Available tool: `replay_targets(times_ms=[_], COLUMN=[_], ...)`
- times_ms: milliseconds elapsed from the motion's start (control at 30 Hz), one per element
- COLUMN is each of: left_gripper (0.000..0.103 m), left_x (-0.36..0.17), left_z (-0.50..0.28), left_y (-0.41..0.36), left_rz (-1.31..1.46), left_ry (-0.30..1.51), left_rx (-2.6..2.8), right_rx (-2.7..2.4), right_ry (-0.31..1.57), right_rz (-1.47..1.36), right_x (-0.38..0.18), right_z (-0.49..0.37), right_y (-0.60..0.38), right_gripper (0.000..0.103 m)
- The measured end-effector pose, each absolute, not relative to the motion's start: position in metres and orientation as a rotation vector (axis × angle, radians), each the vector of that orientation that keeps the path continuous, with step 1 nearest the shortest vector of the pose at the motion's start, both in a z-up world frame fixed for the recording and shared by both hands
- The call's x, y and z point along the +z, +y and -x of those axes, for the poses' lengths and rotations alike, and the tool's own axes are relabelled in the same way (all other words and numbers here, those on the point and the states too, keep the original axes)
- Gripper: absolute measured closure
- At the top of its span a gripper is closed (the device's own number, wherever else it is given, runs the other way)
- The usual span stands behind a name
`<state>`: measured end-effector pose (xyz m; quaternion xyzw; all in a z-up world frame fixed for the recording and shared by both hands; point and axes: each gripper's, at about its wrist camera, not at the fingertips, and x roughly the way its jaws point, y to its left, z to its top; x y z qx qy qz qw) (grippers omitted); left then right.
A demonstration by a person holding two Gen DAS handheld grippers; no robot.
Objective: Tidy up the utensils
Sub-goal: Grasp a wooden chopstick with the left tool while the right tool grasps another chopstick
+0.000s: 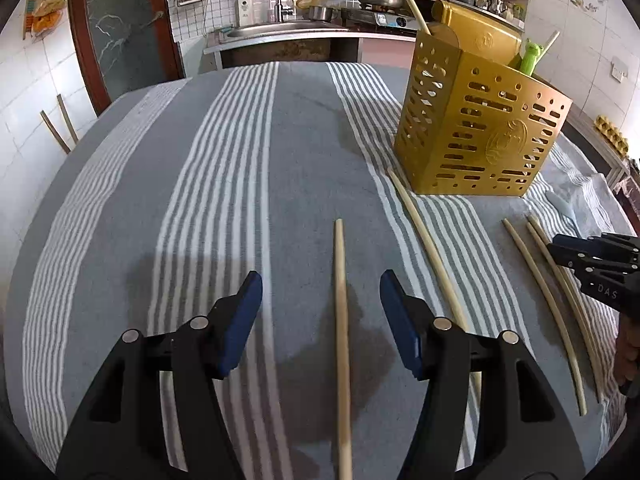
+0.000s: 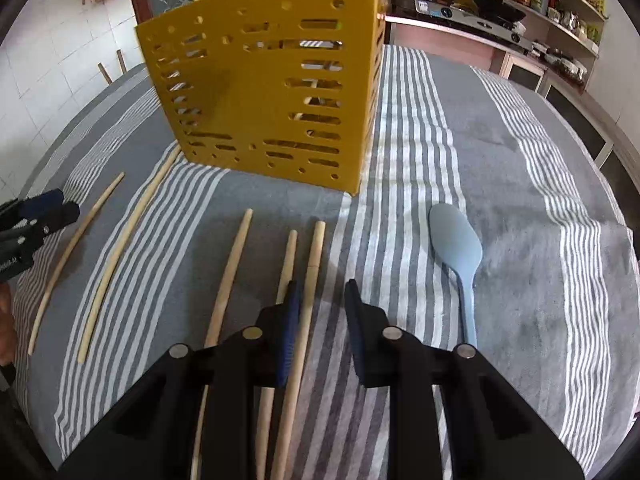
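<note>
My left gripper (image 1: 320,292) is open just above the striped cloth, with one pale wooden chopstick (image 1: 342,320) lying lengthwise between its blue pads, untouched. My right gripper (image 2: 322,292) hangs low over the cloth, its jaws narrowly apart. A chopstick (image 2: 312,272) runs through the gap close to the left pad, with no pinch visible. Two more chopsticks (image 2: 230,276) lie just left of it. The gold perforated utensil holder (image 1: 480,132) stands upright at the back and holds a chopstick and a green utensil. A light blue spoon (image 2: 456,240) lies to the right.
Another long chopstick (image 1: 428,240) lies between the two grippers, its far end near the holder's base. The right gripper (image 1: 560,254) shows at the right edge of the left wrist view. A sink, a stove and shelves stand behind the table.
</note>
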<state>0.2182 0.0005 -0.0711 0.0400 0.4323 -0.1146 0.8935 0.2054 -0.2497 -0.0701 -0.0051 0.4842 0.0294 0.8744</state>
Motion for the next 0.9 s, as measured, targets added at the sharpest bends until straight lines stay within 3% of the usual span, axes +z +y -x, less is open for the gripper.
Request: replay_targets(times_ms=[100,167,233,367,400,600,900], left_gripper=[0.047,0.058,0.079,0.091,0.099,0.099,0.099], left_x=[-0.075,-0.080,-0.089,-0.095,-0.095,-0.085,-0.031], left_z=[-0.224,-0.228,-0.232,-0.241,-0.245,-0.245,-0.224], left_y=[-0.002,-0.006,-0.014,-0.024,-0.027,-0.025,-0.015], left_rz=[-0.047,-0.045,-0.096,-0.160,-0.166,-0.143,-0.050], left_ry=[0.919,0.945,0.973,0.996,1.005,0.998,0.849], left_rx=[-0.269,-0.281,-0.264,-0.220,-0.216,-0.235,-0.253], right_rx=[0.061,0.065,0.073,0.078,0.079,0.105,0.126], right_ry=[1.021,1.014,1.021,1.030,1.030,0.995,0.828], right_rz=[0.050,0.068,0.050,0.051,0.053,-0.020,-0.081], right_x=[-0.074,-0.076,-0.076,-0.075,-0.075,-0.064,-0.015], right_z=[-0.207,-0.204,-0.203,-0.207,-0.206,-0.205,-0.183], right_y=[-0.243,-0.240,-0.242,-0.245,-0.245,-0.258,-0.275], right_gripper=[0.081,0.081,0.084,0.092,0.093,0.097,0.097])
